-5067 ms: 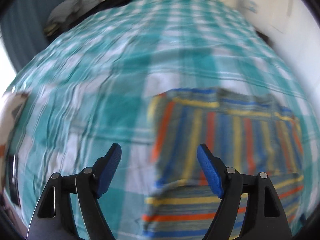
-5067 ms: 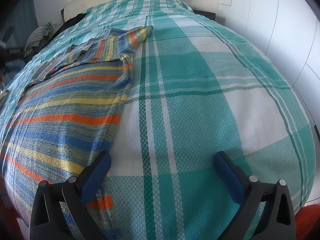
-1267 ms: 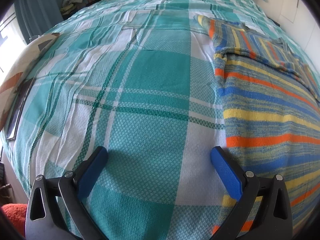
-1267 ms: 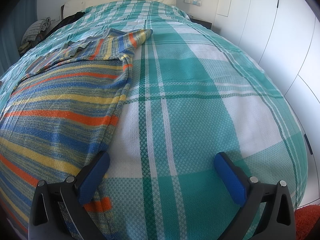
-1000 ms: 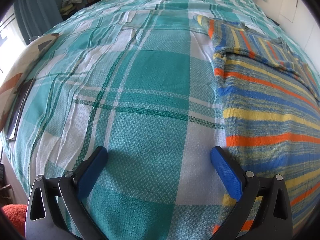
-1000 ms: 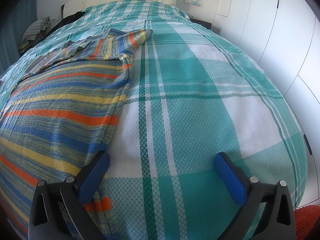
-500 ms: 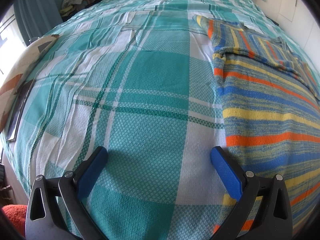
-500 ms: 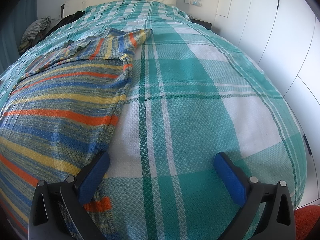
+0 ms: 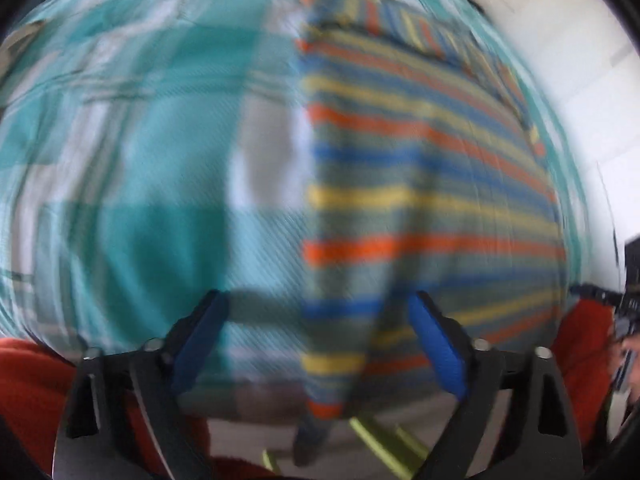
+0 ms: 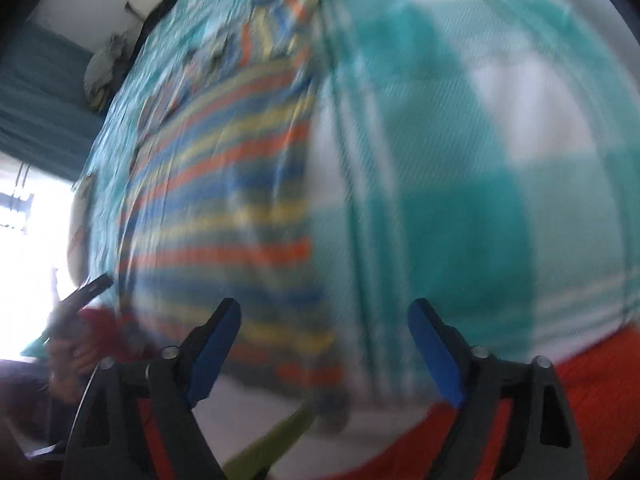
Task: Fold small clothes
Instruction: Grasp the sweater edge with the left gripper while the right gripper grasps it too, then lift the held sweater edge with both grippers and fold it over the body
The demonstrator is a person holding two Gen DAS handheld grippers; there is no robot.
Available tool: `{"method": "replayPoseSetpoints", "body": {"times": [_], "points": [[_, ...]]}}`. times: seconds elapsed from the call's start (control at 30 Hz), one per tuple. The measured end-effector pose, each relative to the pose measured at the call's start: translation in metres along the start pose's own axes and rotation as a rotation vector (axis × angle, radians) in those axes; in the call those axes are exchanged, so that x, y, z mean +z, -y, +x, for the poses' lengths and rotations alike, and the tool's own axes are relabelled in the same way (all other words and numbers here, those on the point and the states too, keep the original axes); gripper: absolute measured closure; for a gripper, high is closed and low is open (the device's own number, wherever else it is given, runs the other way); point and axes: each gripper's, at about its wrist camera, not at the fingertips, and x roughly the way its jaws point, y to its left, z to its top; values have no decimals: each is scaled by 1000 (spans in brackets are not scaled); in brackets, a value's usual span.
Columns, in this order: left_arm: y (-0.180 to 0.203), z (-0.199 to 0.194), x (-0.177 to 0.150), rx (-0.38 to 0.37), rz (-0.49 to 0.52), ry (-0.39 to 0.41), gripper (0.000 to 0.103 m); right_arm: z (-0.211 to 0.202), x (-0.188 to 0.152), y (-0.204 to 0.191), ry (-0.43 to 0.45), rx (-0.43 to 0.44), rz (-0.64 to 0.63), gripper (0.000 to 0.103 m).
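Both views are blurred by motion. A striped knit garment (image 9: 420,184) in blue, yellow and orange lies flat on the teal plaid bedspread (image 9: 152,184). Its near hem hangs over the bed's front edge. My left gripper (image 9: 316,328) hovers over the garment's near left corner, jaws closing, pads apart with the corner between them. In the right wrist view the same garment (image 10: 224,208) lies left of centre. My right gripper (image 10: 324,336) hovers over its near right corner, jaws closing, pads not touching cloth.
A red-orange rug (image 10: 600,392) lies on the floor below the bed's front edge. Yellow-green strips (image 9: 384,440) show on the pale floor. A hand holding the other gripper (image 10: 76,320) appears at the left edge. White wardrobe doors (image 9: 592,80) stand on the right.
Both grippers tipped steeply downward and swung toward the garment's near corners. Their jaws have narrowed. The bed's front edge and floor have come into view.
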Motion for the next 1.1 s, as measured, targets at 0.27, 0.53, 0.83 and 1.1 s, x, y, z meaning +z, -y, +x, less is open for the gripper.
{"method": "replayPoseSetpoints", "body": {"times": [0.27, 0.53, 0.83, 1.1], "points": [[43, 23, -28, 123, 155, -162, 59, 41, -26, -11, -166, -139, -135, 27], [48, 26, -34, 102, 180, -250, 100, 18, -22, 10, -220, -88, -230, 97], [11, -15, 37, -248, -17, -217, 100, -46, 19, 68, -81, 330, 10, 97], [0, -16, 246, -279, -138, 57, 82, -67, 201, 52, 212, 460, 36, 95]]}}
